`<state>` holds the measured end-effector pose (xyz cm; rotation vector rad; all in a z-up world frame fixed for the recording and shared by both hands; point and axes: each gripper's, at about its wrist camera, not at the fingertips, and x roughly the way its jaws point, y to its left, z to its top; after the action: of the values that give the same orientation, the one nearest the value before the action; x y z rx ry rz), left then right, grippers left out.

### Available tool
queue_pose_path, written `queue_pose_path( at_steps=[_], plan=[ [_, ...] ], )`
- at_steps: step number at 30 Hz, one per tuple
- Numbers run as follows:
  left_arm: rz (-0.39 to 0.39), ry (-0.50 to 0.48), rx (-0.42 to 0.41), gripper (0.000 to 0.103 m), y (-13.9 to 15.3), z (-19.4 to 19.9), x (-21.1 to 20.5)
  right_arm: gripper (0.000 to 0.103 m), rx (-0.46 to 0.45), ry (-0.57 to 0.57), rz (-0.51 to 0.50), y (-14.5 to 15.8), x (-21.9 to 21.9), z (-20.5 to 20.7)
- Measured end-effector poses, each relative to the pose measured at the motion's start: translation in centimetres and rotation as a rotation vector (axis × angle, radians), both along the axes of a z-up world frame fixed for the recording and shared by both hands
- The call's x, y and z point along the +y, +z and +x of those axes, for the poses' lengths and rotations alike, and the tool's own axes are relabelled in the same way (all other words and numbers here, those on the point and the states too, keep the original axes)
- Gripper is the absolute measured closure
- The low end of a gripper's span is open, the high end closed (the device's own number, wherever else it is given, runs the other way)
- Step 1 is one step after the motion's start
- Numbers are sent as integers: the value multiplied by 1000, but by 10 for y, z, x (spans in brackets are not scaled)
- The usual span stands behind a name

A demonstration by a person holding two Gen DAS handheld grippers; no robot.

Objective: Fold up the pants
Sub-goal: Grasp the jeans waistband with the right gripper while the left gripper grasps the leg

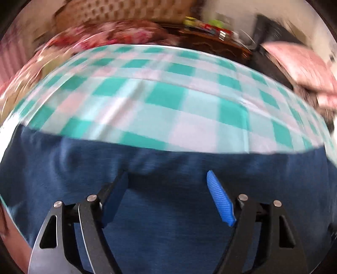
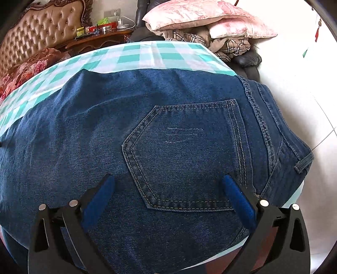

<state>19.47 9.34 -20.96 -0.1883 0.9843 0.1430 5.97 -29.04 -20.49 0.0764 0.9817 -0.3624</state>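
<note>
Dark blue jeans [image 2: 88,130] lie spread on a table covered with a green and white checked cloth [image 2: 147,55]. In the right wrist view a back pocket [image 2: 185,156] faces up, and the waistband [image 2: 271,130] lies at the right near the table's edge. My right gripper [image 2: 168,179] hovers over the pocket, open wide, with nothing between its blue pads. In the blurred left wrist view my left gripper [image 1: 167,175] is open above a plain stretch of the jeans [image 1: 168,206], whose far edge borders the checked cloth [image 1: 164,94]. Nothing is pinched.
Beyond the table stand a tufted headboard [image 2: 35,35], a floral quilt [image 2: 31,67] and a wooden nightstand [image 2: 101,40] with small items. Pink pillows [image 2: 202,19] and a plaid blanket [image 2: 229,44] are piled on a dark seat at the far right. White floor [image 2: 305,84] lies to the right.
</note>
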Motion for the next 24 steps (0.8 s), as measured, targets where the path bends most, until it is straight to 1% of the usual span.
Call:
queue_pose_path(
  at_steps=[2, 3, 5, 7, 9, 10, 11, 12, 13, 15, 16, 17, 18, 19, 20, 21, 22, 23, 24],
  plan=[
    [-16, 19, -36, 26, 6, -12, 7, 5, -3, 1, 15, 2, -3, 0],
    [-22, 8, -49, 26, 9, -18, 6, 5, -32, -13, 48, 7, -8, -5],
    [-52, -65, -88, 26, 21, -39, -4, 5, -113, -68, 129, 21, -26, -24],
    [-97, -162, -158, 26, 36, -69, -20, 5, -179, -181, 201, 37, -59, -51],
    [-113, -276, -211, 26, 46, -98, -43, 7, -206, -308, 278, 43, -99, -76],
    [-107, -352, -227, 26, 49, -116, -60, 14, -211, -381, 318, 43, -122, -88],
    [-84, -433, -233, 26, 50, -133, -78, 18, -212, -435, 347, 41, -141, -97],
    [-57, -512, -233, 26, 50, -148, -97, 18, -204, -479, 374, 37, -161, -104],
    [-33, -570, -236, 27, 49, -163, -112, 20, -198, -493, 391, 34, -171, -106],
    [-19, -662, -238, 32, 48, -181, -136, 20, -207, -517, 457, 28, -190, -109],
    [-9, -720, -240, 36, 47, -191, -151, 26, -212, -519, 475, 28, -193, -107],
    [10, -765, -245, 38, 45, -199, -164, 36, -211, -519, 479, 27, -196, -105],
    [48, -819, -255, 39, 43, -207, -180, 41, -211, -514, 481, 27, -198, -102],
    [76, -848, -260, 40, 40, -213, -190, 51, -213, -501, 489, 26, -198, -99],
    [110, -877, -264, 41, 36, -216, -200, 56, -205, -489, 494, 25, -198, -96],
    [151, -912, -267, 42, 31, -219, -213, 58, -191, -490, 485, 24, -198, -93],
    [171, -937, -268, 48, 28, -220, -220, 61, -191, -494, 485, 23, -200, -92],
    [191, -968, -271, 54, 24, -222, -230, 69, -194, -497, 491, 23, -202, -93],
    [204, -991, -275, 57, 23, -223, -235, 72, -196, -499, 494, 23, -203, -95]
  ],
)
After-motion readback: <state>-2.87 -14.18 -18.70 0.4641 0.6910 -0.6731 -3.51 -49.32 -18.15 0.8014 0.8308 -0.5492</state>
